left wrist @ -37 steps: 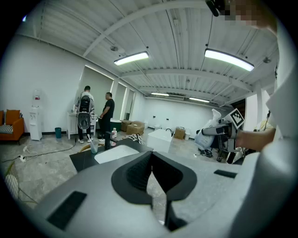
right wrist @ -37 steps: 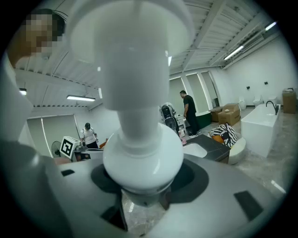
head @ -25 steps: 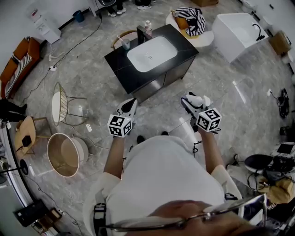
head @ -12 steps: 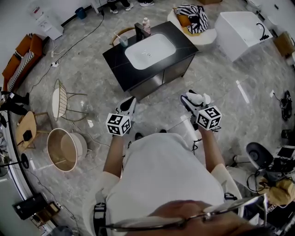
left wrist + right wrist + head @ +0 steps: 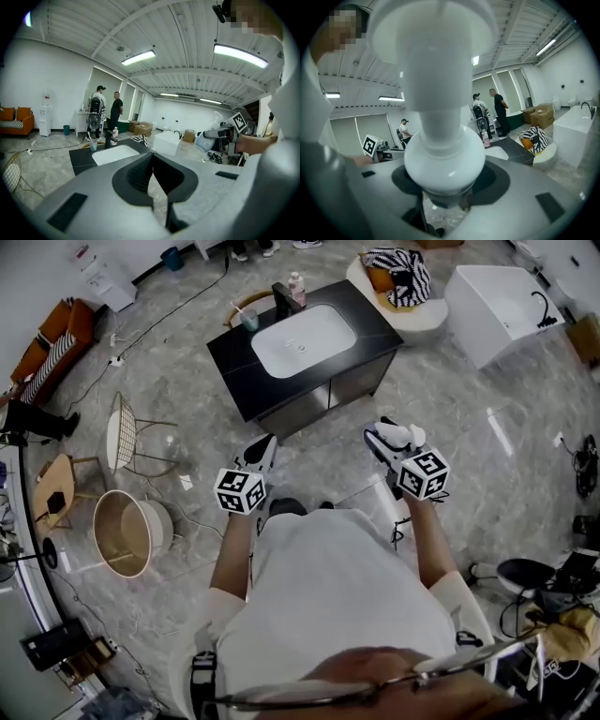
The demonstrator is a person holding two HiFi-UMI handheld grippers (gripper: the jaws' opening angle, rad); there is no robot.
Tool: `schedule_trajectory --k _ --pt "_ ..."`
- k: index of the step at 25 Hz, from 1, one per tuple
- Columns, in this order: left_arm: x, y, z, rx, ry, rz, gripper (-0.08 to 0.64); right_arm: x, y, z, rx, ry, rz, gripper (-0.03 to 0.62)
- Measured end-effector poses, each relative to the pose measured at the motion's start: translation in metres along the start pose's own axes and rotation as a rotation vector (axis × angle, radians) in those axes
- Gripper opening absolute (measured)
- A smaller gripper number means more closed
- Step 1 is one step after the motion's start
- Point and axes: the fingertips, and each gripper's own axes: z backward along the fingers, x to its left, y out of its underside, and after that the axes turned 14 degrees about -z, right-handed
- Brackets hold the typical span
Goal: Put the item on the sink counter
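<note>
The black sink counter [image 5: 246, 371] with a white basin [image 5: 302, 338] stands a step or two ahead of me on the floor. My right gripper [image 5: 382, 436] is shut on a white round-bodied bottle [image 5: 403, 438], held at waist height short of the counter. In the right gripper view the bottle [image 5: 440, 150] fills the middle, its neck pointing up, with the right gripper [image 5: 443, 199] clamped on its lower part. My left gripper [image 5: 265, 446] is level with the right, jaws shut and empty. In the left gripper view the left gripper [image 5: 151, 164] points at the counter [image 5: 82, 157].
On the counter's far edge stand a black faucet [image 5: 281, 294], a cup [image 5: 249, 321] and a pink bottle [image 5: 297, 285]. A wire chair [image 5: 127, 439] and round tub [image 5: 125, 532] sit left. A white bathtub [image 5: 497, 298] and striped-cloth seat [image 5: 398, 279] lie behind. Two people [image 5: 108, 110] stand beyond the counter.
The view has drifted, so the counter and floor things sit slightly higher and further left. Both grippers keep their pose, the bottle still in the right one.
</note>
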Motion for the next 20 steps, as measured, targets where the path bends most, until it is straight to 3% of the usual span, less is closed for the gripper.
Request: schedule_trajectory --k 10,20 --pt "0.011 -0.009 -0.027 -0.013 0.002 0.003 0.005 -0.021 -0.01 -0.016 0.009 0.007 -0.012 0.247" --pt "0.052 -0.02 -0.085 -0.011 0.051 -0.023 0.005 -0.051 -0.035 -0.06 0.009 0.055 -0.022 0.247"
